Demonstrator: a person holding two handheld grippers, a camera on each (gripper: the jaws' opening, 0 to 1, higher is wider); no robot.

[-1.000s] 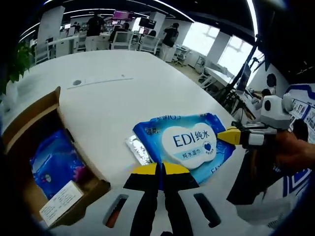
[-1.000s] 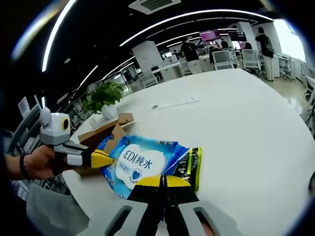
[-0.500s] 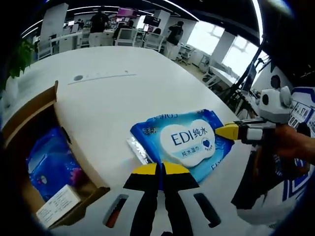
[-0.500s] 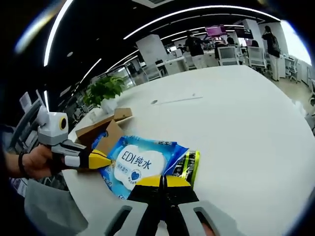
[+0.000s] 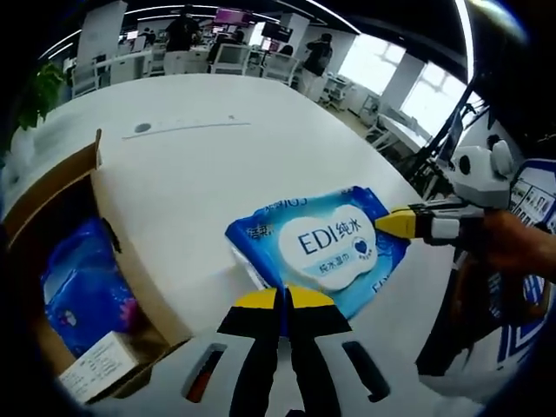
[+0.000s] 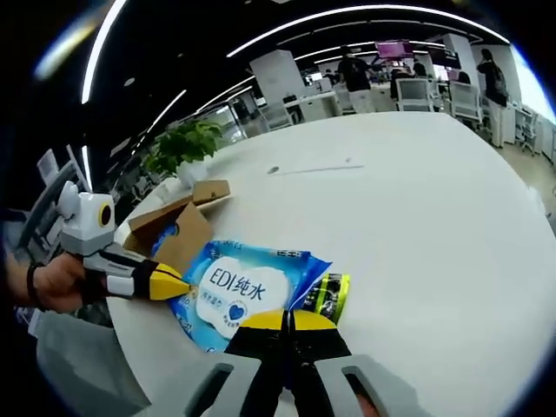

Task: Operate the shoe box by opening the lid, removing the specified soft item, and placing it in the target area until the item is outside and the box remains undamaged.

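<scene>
Blue wipes pack [image 5: 326, 252] is held clear of the open shoe box [image 5: 65, 261], over the white desk [image 5: 191, 174], pulled slightly farther out; both grippers' jaws are closed on its edges.

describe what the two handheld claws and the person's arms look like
Both claws have black jaws ending in yellow tips: the left claw and the right claw. Seen from the side, each has a grey-and-white body with yellow tips. In the right gripper view, the hand holding the left claw wears a dark wristband.
</scene>
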